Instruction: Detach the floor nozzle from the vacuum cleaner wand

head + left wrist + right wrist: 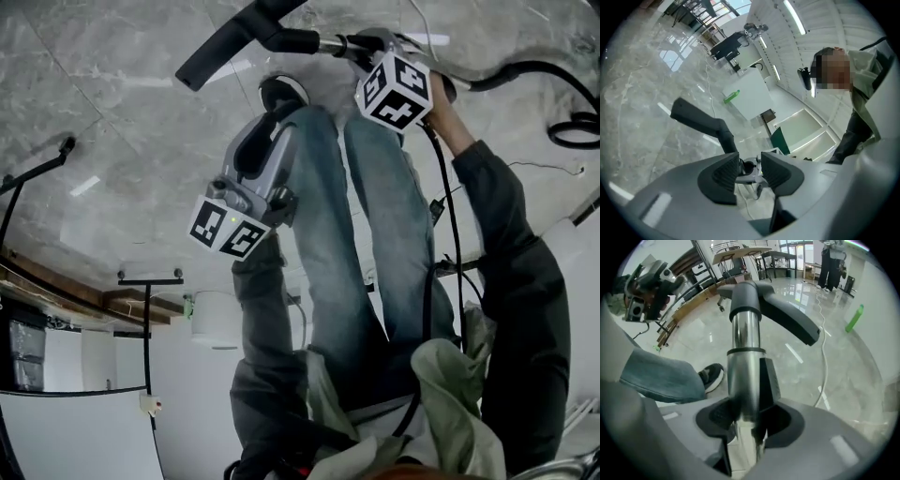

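The black floor nozzle [220,47] rests on the marble floor with the silver wand [328,44] running out of its neck. In the right gripper view the wand [745,348] stands between the pads of my right gripper [752,416], which is shut on it just behind the black latch piece; the nozzle [783,317] is at the far end. My right gripper [361,45] points steeply down. Beside the person's knee my left gripper [272,127] is clear of the wand. In its own view the left gripper [750,164] is open and empty, the nozzle [701,117] lying beyond it.
The person's jeans-clad legs and a black shoe [283,91] stand close behind the nozzle. A black cable [562,122] loops over the floor at the right. A white cable [824,357] and a green bottle [853,318] lie farther out, with tables [740,254] at the back.
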A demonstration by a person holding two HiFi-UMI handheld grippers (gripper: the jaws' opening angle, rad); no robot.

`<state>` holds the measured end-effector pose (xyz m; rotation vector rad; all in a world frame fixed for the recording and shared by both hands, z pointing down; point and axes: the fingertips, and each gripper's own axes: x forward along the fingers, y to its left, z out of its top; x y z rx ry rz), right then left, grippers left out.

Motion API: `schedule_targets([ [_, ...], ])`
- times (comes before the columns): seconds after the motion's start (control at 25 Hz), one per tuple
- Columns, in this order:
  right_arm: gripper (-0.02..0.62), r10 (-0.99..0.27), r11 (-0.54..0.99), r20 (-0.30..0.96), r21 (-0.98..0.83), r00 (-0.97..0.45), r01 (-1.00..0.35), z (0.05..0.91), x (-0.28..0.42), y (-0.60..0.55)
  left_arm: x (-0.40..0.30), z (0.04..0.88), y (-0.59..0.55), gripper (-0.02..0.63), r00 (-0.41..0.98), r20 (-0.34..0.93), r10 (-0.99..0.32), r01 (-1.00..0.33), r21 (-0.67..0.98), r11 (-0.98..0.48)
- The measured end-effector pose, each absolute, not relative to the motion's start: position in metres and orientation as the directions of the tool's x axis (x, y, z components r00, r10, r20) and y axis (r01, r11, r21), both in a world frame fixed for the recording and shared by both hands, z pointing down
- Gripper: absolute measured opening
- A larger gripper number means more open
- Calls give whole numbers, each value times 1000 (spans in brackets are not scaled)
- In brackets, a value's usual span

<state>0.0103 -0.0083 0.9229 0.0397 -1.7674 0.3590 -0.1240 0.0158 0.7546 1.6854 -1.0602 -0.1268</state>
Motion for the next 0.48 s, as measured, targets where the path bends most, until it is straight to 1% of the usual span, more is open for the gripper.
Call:
schedule_targets([
  [0.08, 170, 172, 953, 957, -222, -234, -208, 871, 11, -7, -104, 733, -5, 195, 591, 351, -727, -532, 846, -24],
  [0.16, 170, 179, 953, 955, -228, -236, -200, 822, 16, -5, -83, 710, -27, 296, 588, 279, -759, -475, 879, -45],
  [0.2, 170, 188, 952, 953, -236, -236, -195, 801, 18, -1, -74, 694, -38, 320, 591, 229, -773, -449, 890, -80],
  [0.24, 170, 205, 950, 950, -251, -237, -186, 783, 20, 5, -65, 677, -48, 362, 596, 171, -785, -429, 894, -130],
  [0.32, 170, 257, 941, 933, -301, -253, -153, 751, 24, 22, -46, 641, -64, 396, 622, 70, -780, -399, 885, -239],
  [0.44, 170, 341, 915, 887, -389, -312, -107, 710, 34, 42, -9, 598, -68, 402, 678, -16, -734, -372, 854, -362],
  [0.48, 170, 365, 903, 869, -417, -334, -99, 698, 40, 45, -1, 584, -67, 390, 684, -56, -727, -349, 851, -393],
])
